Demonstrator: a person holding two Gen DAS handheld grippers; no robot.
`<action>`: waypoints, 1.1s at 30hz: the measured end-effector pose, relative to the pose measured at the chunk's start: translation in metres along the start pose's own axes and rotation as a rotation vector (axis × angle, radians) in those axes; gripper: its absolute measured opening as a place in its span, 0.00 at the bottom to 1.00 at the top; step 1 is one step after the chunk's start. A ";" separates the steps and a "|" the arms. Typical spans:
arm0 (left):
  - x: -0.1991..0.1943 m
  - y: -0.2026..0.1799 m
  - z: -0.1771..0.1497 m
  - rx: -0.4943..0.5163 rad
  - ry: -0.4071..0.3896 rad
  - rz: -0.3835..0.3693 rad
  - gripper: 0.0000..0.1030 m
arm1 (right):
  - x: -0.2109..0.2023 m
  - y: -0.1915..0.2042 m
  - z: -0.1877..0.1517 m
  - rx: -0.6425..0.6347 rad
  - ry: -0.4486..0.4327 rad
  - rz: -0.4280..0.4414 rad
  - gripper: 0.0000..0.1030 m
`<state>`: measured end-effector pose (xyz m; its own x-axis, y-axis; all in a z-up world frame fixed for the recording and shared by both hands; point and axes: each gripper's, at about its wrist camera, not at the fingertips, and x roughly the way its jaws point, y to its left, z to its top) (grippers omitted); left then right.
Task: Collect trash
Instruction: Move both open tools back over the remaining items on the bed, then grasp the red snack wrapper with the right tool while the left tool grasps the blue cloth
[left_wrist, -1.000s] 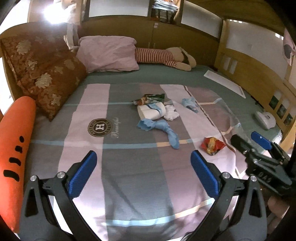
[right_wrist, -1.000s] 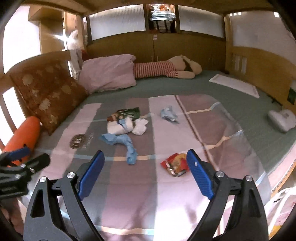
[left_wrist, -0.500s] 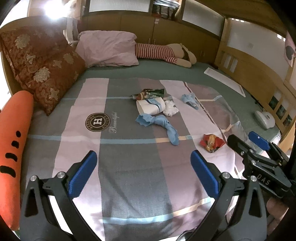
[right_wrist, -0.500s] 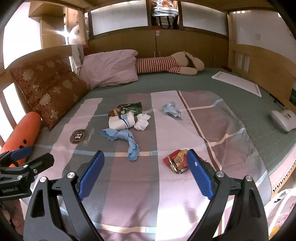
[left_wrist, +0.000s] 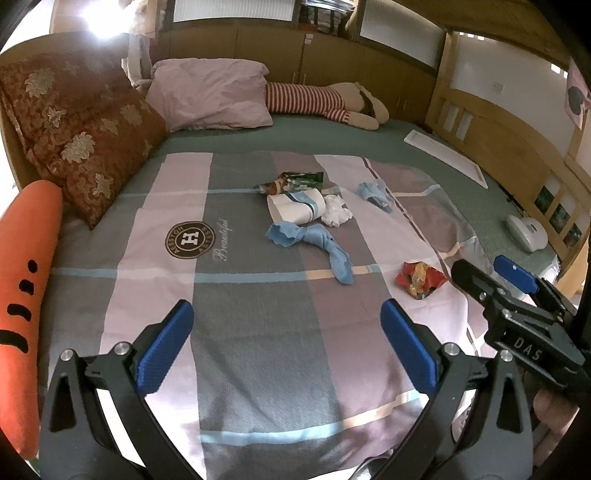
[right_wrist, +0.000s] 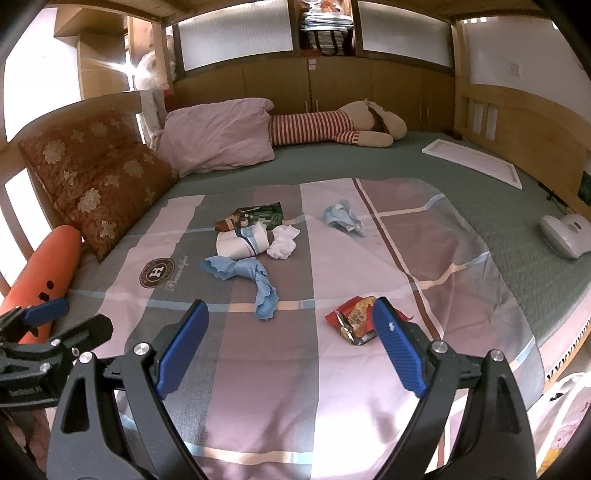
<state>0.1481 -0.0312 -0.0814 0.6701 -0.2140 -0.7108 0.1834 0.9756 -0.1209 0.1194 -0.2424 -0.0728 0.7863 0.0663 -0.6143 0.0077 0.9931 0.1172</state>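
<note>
An orange carrot-shaped cushion (left_wrist: 26, 254) is seen at the far left edge of the bed, with a brown floral pillow (left_wrist: 81, 147) just behind it and a pink pillow (left_wrist: 210, 96) further along the headboard side. The left tongs (left_wrist: 284, 343) are held wide open above the striped bedspread (left_wrist: 243, 295), nothing being gripped between the blue pads (left_wrist: 164, 350). A round logo (left_wrist: 189, 240) is printed on the bedspread left of the trash. Near the middle of the bedspread, a dark green snack wrapper (left_wrist: 295, 181) is shown touching a tipped white paper cup (left_wrist: 295, 210), which is flanked on its right by a crumpled white tissue (left_wrist: 336, 214); a long blue cloth strip (left_wrist: 314, 247) lies just in front of the cup. A crumpled blue wad (left_wrist: 375, 194) lies apart to the right. A red snack wrapper (right_wrist: 354, 319) rests near the bed's right side, just ahead of the right tongs (right_wrist: 291, 350), which are likewise spread open and empty, their right pad overlapping the wrapper in the right wrist view without evident contact. A striped plush toy (right_wrist: 332, 127) lies along the far side, a flat white panel (right_wrist: 476, 162) on the green mattress cover, and a white handheld appliance (right_wrist: 565, 236) at the far right.
</note>
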 end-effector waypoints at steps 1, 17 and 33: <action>0.001 -0.002 -0.001 0.005 0.004 -0.003 0.97 | 0.000 0.000 0.000 0.001 0.002 0.001 0.86; 0.007 -0.007 -0.006 0.024 0.028 -0.009 0.97 | 0.039 -0.035 0.007 0.046 0.100 -0.090 0.86; 0.017 -0.007 -0.006 0.017 0.050 -0.002 0.97 | 0.168 -0.076 -0.010 0.128 0.383 -0.179 0.32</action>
<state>0.1539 -0.0416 -0.0966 0.6328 -0.2125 -0.7446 0.1968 0.9742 -0.1108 0.2444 -0.3056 -0.1924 0.4804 -0.0506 -0.8756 0.2181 0.9739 0.0634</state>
